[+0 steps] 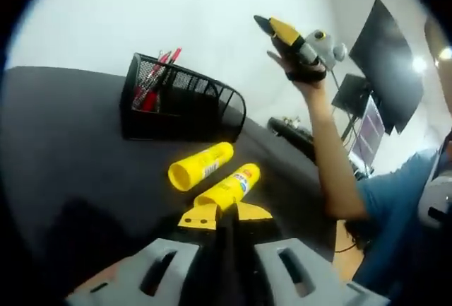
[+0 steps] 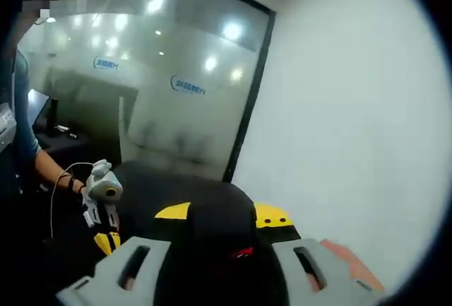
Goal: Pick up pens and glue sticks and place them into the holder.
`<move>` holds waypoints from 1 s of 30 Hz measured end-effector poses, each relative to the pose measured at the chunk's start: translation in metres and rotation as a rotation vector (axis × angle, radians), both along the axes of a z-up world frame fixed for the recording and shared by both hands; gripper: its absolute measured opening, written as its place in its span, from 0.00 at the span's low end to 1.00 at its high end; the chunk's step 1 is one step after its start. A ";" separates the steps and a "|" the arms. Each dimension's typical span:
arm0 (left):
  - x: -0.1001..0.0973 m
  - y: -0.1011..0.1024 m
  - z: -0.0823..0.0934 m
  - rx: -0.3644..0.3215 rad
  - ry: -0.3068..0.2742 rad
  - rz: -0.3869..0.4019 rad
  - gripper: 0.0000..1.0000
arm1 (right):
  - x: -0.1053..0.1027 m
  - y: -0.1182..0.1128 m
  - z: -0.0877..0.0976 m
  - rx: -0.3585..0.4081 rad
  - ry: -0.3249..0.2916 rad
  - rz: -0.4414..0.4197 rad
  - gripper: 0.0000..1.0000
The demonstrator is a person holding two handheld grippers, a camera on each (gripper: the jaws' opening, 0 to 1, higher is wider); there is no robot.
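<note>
Clamping a glue stick [image 1: 229, 188], left gripper [image 1: 224, 215]; right gripper [image 1: 272, 29] raised high.

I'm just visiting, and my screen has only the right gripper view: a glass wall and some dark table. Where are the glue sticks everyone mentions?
Observer: In the left gripper view two yellow ones lie on their sides on the black table: the farther glue stick and the nearer glue stick.
Operator: And where do they go?
Observer: Into a black mesh holder, which stands on the table beyond them.
Operator: Is anything in it already?
Observer: Yes, red pens lean at its left end.
</note>
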State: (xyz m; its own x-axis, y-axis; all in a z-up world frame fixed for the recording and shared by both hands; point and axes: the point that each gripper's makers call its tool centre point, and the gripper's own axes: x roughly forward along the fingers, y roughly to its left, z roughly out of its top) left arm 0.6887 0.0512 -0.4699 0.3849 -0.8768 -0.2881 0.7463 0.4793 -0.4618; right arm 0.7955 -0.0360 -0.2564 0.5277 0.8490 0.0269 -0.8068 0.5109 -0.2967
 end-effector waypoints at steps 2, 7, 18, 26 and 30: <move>0.002 0.001 0.005 -0.035 0.008 0.009 0.05 | 0.000 0.000 0.000 0.000 0.001 -0.001 0.29; 0.000 -0.003 0.014 -0.108 0.027 0.017 0.02 | 0.001 -0.002 0.001 0.014 0.001 0.003 0.29; -0.002 -0.002 0.033 -0.278 0.117 0.044 0.01 | 0.001 -0.002 0.002 0.022 0.001 0.002 0.28; 0.009 0.024 0.081 -0.582 0.105 0.148 0.01 | 0.000 -0.004 0.028 0.221 0.052 0.051 0.29; 0.022 0.046 0.099 -0.700 0.103 0.188 0.01 | -0.007 -0.001 0.033 0.286 0.076 0.121 0.30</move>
State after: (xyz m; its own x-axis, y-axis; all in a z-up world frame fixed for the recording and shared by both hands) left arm 0.7103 0.0973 -0.3708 0.5482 -0.7906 0.2728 0.6165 0.1616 -0.7706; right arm 0.7890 -0.0366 -0.2235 0.4329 0.8695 0.2379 -0.8812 0.4638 -0.0918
